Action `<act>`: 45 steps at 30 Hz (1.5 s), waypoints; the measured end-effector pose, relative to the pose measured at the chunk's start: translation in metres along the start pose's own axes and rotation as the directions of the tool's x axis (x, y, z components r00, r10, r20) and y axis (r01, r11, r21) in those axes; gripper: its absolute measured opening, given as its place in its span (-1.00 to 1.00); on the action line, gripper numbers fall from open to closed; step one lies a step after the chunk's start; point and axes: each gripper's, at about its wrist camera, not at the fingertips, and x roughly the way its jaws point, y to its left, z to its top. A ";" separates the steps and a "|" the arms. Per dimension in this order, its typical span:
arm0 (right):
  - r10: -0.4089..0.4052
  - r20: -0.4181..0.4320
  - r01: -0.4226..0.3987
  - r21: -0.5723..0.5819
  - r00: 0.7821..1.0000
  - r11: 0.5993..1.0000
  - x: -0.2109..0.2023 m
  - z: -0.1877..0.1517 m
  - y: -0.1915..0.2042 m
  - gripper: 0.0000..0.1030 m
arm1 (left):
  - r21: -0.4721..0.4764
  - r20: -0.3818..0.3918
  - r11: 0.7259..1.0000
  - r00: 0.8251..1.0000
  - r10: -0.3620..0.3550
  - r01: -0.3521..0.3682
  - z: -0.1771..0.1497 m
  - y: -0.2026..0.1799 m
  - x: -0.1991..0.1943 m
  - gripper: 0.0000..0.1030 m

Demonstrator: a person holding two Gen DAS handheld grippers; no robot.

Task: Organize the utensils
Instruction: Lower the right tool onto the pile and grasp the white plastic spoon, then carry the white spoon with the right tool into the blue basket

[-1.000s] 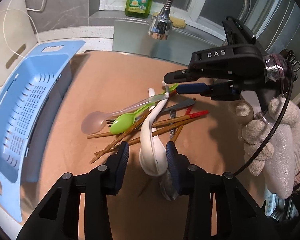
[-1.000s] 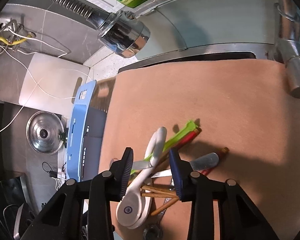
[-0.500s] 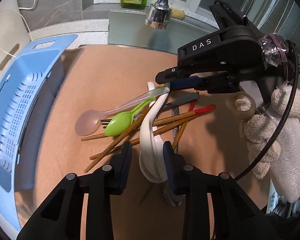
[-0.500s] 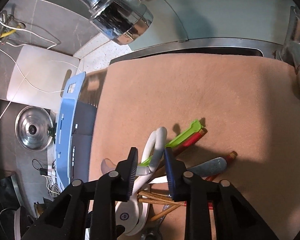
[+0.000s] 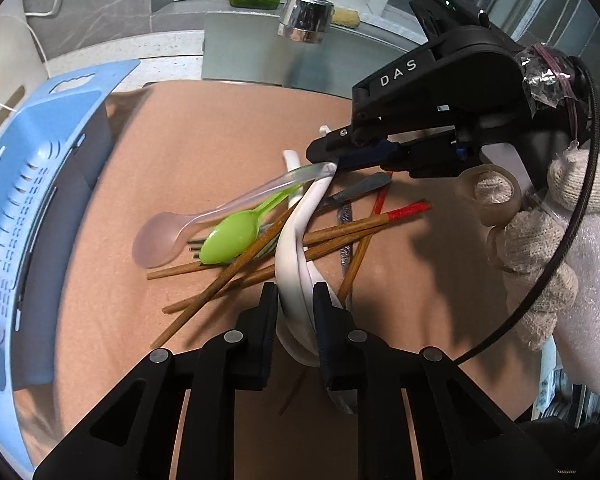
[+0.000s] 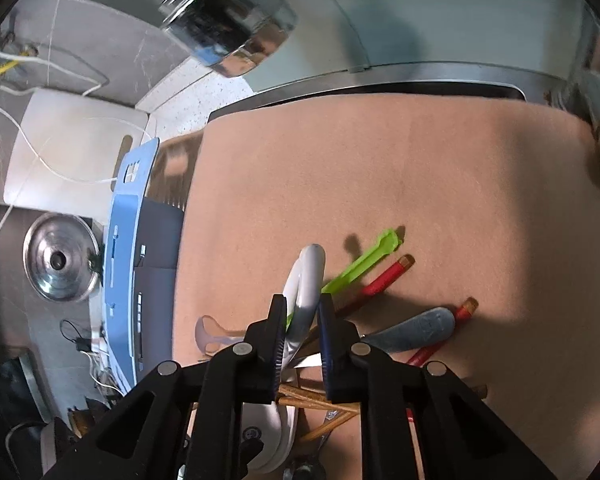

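Nothing sorted: utensil pile (image 5: 284,240) mid-surface, blue slotted basket (image 5: 40,208) at left edge. Left gripper (image 5: 296,312), right gripper (image 6: 302,320) both clamp white ceramic spoons (image 5: 300,248).

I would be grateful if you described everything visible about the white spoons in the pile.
The white spoons are two glossy, ceramic-looking soup spoons nested together, with curved handles. They lie atop brown chopsticks on the tan mat. The left gripper clamps their bowl end; the right gripper clamps the handles, beside a green spoon.
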 end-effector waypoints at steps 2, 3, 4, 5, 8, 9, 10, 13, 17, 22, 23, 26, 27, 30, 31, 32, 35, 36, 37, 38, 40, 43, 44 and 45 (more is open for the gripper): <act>0.014 0.004 -0.014 0.024 1.000 1.000 -0.003 -0.003 -0.006 -0.74 | 0.012 0.002 1.000 1.000 -0.001 0.001 0.001 -0.001 0.000 -0.70; 0.020 0.008 -0.020 0.033 1.000 0.999 -0.005 -0.004 -0.009 -0.74 | 0.020 0.006 1.000 1.000 0.002 -0.002 0.001 -0.002 -0.001 -0.70; 0.027 0.014 -0.028 0.046 1.000 0.999 -0.008 -0.006 -0.014 -0.74 | 0.025 0.011 1.000 1.000 0.002 -0.002 0.001 -0.003 -0.001 -0.71; 0.033 0.019 -0.034 0.054 0.999 0.998 -0.011 -0.008 -0.016 -0.74 | 0.032 0.013 1.000 1.000 -0.002 0.002 0.002 -0.005 -0.002 -0.71; 0.050 0.036 -0.053 0.079 0.998 0.996 -0.021 -0.011 -0.025 -0.74 | 0.045 0.020 0.999 1.000 -0.011 0.010 0.003 -0.010 -0.003 -0.73; 0.054 0.043 -0.057 0.085 0.998 0.995 -0.024 -0.013 -0.027 -0.74 | 0.050 0.022 0.999 1.000 -0.014 0.013 0.004 -0.012 -0.003 -0.73; 0.058 0.050 -0.062 0.092 0.997 0.994 -0.028 -0.014 -0.029 -0.74 | 0.052 0.025 0.999 1.000 -0.017 0.015 0.005 -0.013 -0.003 -0.74; 0.072 0.074 -0.079 0.103 0.995 0.992 -0.040 -0.017 -0.033 -0.74 | 0.058 0.035 0.998 0.999 -0.027 0.024 0.008 -0.014 -0.006 -0.75; 0.095 0.106 -0.106 0.104 0.990 0.989 -0.055 -0.021 -0.028 -0.75 | 0.070 0.054 0.997 0.998 -0.031 0.027 0.012 -0.012 -0.014 -0.77; 0.121 0.140 -0.133 0.079 0.983 0.988 -0.068 -0.022 -0.008 -0.76 | 0.072 0.089 0.997 0.996 -0.027 0.021 0.014 0.000 -0.032 -0.78; 0.127 0.144 -0.138 0.069 0.981 0.988 -0.070 -0.022 0.000 -0.76 | 0.072 0.096 0.997 0.995 -0.023 0.016 0.015 0.004 -0.036 -0.79; 0.147 0.154 -0.155 0.040 0.977 0.987 -0.070 -0.021 0.024 -0.77 | 0.065 0.120 0.998 0.993 -0.007 -0.001 0.017 0.018 -0.050 -0.79; 0.156 0.155 -0.162 0.029 0.976 0.986 -0.069 -0.020 0.034 -0.77 | 0.060 0.128 0.998 0.992 -0.002 -0.006 0.015 0.024 -0.056 -0.80; 0.178 0.150 -0.180 -0.003 0.973 0.984 -0.063 -0.018 0.061 -0.77 | 0.040 0.146 0.999 0.989 0.023 -0.029 0.014 0.047 -0.068 -0.81; 0.186 0.142 -0.185 -0.019 0.972 0.983 -0.060 -0.017 0.073 -0.78 | 0.028 0.152 0.999 0.988 0.033 -0.038 0.013 0.057 -0.072 -0.81; 0.192 0.136 -0.189 -0.034 0.972 0.981 -0.055 -0.016 0.085 -0.78 | 0.020 0.157 0.999 0.987 0.041 -0.045 0.011 0.065 -0.076 -0.82; 0.202 0.118 -0.194 -0.072 0.972 0.978 -0.038 -0.012 0.119 -0.78 | -0.012 0.167 0.997 0.983 0.080 -0.079 0.008 0.096 -0.086 -0.83; 0.204 0.111 -0.196 -0.083 0.973 0.977 -0.032 -0.011 0.128 -0.78 | -0.020 0.166 0.996 0.982 0.090 -0.088 0.007 0.105 -0.087 -0.83; 0.205 0.103 -0.195 -0.097 0.973 0.976 -0.024 -0.010 0.140 -0.78 | -0.028 0.165 0.995 0.981 0.101 -0.098 0.006 0.114 -0.089 -0.83; 0.203 0.092 -0.193 -0.111 0.975 0.975 -0.015 -0.009 0.152 -0.78 | -0.037 0.162 0.993 0.980 0.115 -0.110 0.004 0.123 -0.089 -0.83; 0.199 0.067 -0.190 -0.126 0.978 0.974 0.006 -0.005 0.173 -0.78 | -0.051 0.154 0.989 0.977 0.145 -0.139 0.000 0.141 -0.089 -0.83; 0.189 0.031 -0.182 -0.147 0.982 0.972 0.034 -0.002 0.195 -0.78 | -0.078 0.133 0.982 0.975 0.179 -0.170 -0.005 0.166 -0.083 -0.83; 0.187 0.018 -0.182 -0.157 0.982 0.971 0.044 -0.001 0.203 -0.78 | -0.085 0.125 0.980 0.974 0.188 -0.179 -0.006 0.174 -0.082 -0.82; 0.184 0.006 -0.180 -0.165 0.983 0.970 0.053 -0.001 0.209 -0.78 | -0.092 0.114 0.977 0.973 0.203 -0.193 -0.008 0.182 -0.079 -0.82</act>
